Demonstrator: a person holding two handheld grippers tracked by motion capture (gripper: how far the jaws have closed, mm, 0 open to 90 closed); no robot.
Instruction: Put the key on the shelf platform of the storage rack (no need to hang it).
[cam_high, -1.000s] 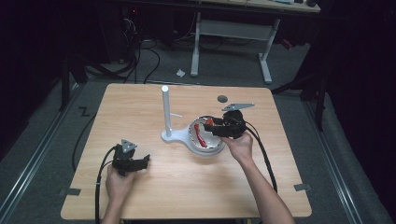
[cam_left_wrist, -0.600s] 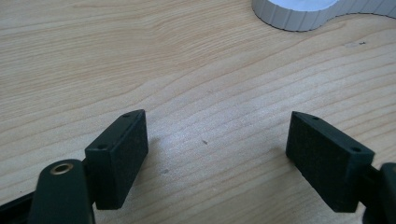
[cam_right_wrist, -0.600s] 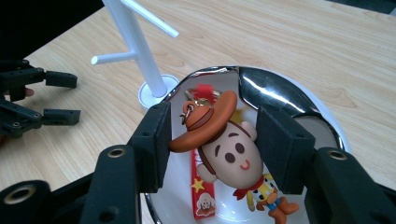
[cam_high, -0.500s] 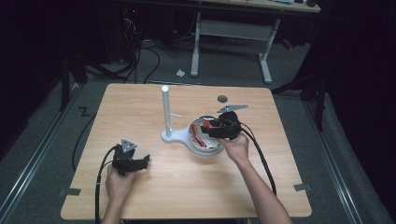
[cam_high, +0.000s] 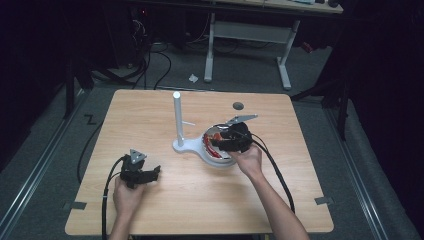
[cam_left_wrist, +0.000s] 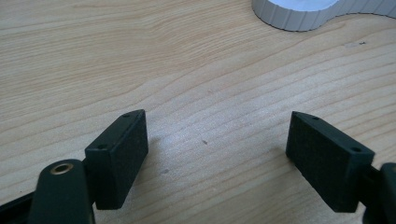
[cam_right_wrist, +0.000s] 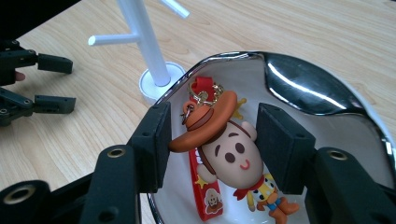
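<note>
In the high view, a wooden table (cam_high: 165, 215) carries a white stand (cam_high: 178, 122) with an upright post, and just beside its base sits a white bowl (cam_high: 216, 159) with a shiny rim. The right gripper (cam_high: 231, 140) hangs over this bowl, held by the right hand (cam_high: 248, 161), so the content of the bowl is mostly hidden from above; only a bit of red is visible.

The right gripper view makes the content clear. Inside the bowl (cam_right_wrist: 327, 100) lies a cowboy keychain (cam_right_wrist: 224, 154), a small figure with an orange hat, a metal ring and a red strap. The two black jaws stand apart on each side of the figure's head. The left jaw touches the hat brim, and the right jaw is just beside the head, not yet pinching it. This view also shows two side pegs on the stand (cam_right_wrist: 144, 42).

The left gripper (cam_high: 139, 171) rests near the table's front left part, well apart from the bowl, in the left hand (cam_high: 127, 196). In the left gripper view its jaws are spread wide over bare wood (cam_left_wrist: 196, 88), with nothing between them, and an edge of the white base (cam_left_wrist: 299, 14) is at the top.
</note>
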